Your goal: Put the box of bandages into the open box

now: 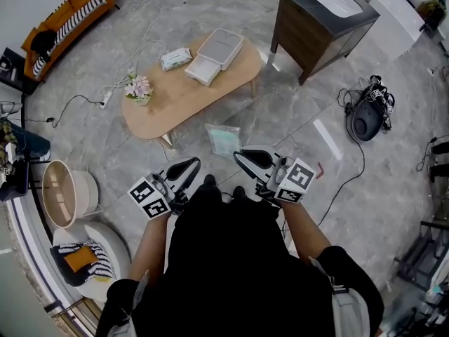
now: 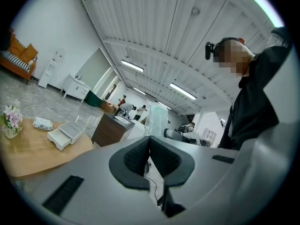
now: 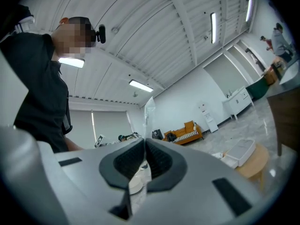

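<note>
The white open box [image 1: 214, 55] rests on the oval wooden table [image 1: 189, 97], its lid laid back; it also shows in the left gripper view [image 2: 68, 134] and the right gripper view [image 3: 239, 151]. A clear plastic bag with pale teal contents [image 1: 223, 140] hangs in the air in front of me, well short of the table. My right gripper [image 1: 240, 156] is shut on a corner of it, and the film runs up between its pads [image 3: 146, 111]. My left gripper [image 1: 191, 164] is shut beside the bag, with nothing seen between its pads [image 2: 140, 156].
On the table lie a white wipes pack [image 1: 175, 58] and a small flower pot [image 1: 138, 88]. A dark sink cabinet [image 1: 323, 20] stands at the back right. A black device with cables [image 1: 368, 114] is on the floor at right, a round basket [image 1: 63, 192] at left.
</note>
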`<state>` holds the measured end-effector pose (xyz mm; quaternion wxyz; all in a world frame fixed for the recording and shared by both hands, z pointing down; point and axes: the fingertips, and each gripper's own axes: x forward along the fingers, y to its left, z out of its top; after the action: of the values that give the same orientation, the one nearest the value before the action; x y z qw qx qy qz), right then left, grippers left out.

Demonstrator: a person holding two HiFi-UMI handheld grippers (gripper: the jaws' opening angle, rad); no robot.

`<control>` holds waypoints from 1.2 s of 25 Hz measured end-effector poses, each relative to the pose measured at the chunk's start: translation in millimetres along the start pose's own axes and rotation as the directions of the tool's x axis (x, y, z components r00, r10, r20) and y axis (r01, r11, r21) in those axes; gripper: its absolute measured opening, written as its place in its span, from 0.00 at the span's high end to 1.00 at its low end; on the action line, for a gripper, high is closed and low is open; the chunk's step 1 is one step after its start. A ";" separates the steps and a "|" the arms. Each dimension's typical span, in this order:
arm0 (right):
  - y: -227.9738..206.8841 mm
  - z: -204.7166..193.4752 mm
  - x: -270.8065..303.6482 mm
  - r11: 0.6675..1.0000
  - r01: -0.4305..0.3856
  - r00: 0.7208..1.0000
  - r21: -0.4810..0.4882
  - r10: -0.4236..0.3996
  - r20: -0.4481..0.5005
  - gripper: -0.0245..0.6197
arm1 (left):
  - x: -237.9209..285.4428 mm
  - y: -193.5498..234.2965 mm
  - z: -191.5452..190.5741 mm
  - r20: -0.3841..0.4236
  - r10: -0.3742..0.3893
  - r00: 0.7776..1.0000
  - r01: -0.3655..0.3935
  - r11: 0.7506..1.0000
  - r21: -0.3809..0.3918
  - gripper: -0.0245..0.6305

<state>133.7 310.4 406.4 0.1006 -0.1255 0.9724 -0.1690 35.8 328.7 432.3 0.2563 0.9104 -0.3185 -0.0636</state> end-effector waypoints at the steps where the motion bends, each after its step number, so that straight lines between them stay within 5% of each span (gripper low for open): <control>1: 0.4 -1.4 -2.1 1.000 0.000 1.000 0.006 0.000 0.004 0.93 | 0.1 -0.2 -0.9 -0.003 0.000 1.000 0.000 1.000 -0.007 0.94; 14: -50.3 1.1 -3.0 0.996 0.088 0.996 0.007 -0.087 -0.018 0.93 | 49.1 42.9 13.1 0.040 -0.092 0.995 0.095 0.993 -0.075 0.94; 30: -177.9 76.2 111.3 0.987 0.135 0.988 -0.090 -0.141 -0.065 0.93 | 93.5 182.6 129.7 0.149 -0.137 0.979 0.147 0.988 -0.057 0.94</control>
<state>83.6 94.2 381.9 0.0484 -0.1905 0.9707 -0.1381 -26.5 94.6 417.7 0.2578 0.9147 -0.2681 -0.1583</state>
